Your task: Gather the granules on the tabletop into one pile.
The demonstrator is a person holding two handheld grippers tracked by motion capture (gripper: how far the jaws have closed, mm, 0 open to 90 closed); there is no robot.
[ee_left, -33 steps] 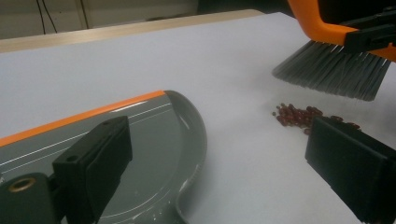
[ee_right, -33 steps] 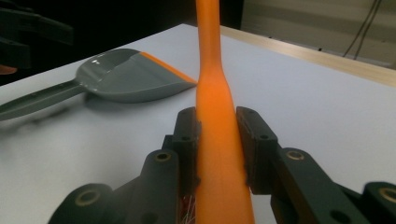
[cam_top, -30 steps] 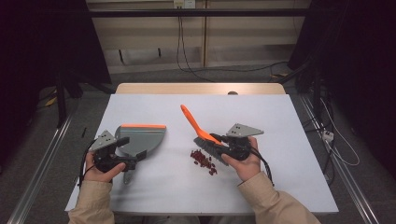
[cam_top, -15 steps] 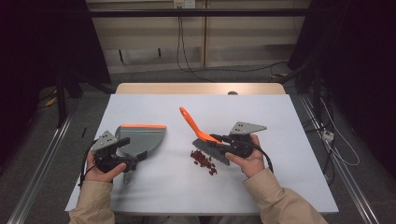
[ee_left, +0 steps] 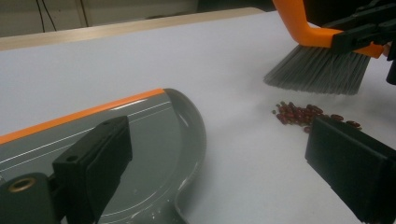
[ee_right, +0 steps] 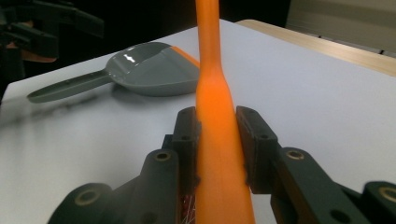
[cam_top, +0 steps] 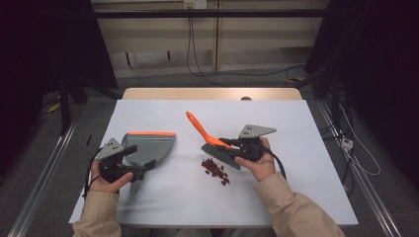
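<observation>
We hold the brush [cam_top: 213, 140] in the right gripper [cam_top: 236, 146], just right of the middle of the high view. Its jaws are closed tight on the orange back of the brush, one pad on each side, as the right gripper view shows, so the handle runs straight out ahead and up toward the top of that frame. Gripped that way, the grey bristles [ee_left: 319, 71] point down at the table [cam_top: 296, 187], ready to push.

The small heap of red beans [cam_top: 216, 169] lies just below the brush in the high view, apart from the bristles, which look to hover above the table rather than press on it.

The dustpan [cam_top: 148, 145] rests flat on the table at centre left, well apart from the beans, its orange edge [cam_top: 152, 133] toward the top of the frame. Its handle [ee_right: 70, 87] trails down toward the left gripper [cam_top: 132, 165], which sits over it. In the left gripper view the jaws stand wide apart with nothing between the pads. We judge the pan is not yet gripped, so it would slide if beans were swept against it.
</observation>
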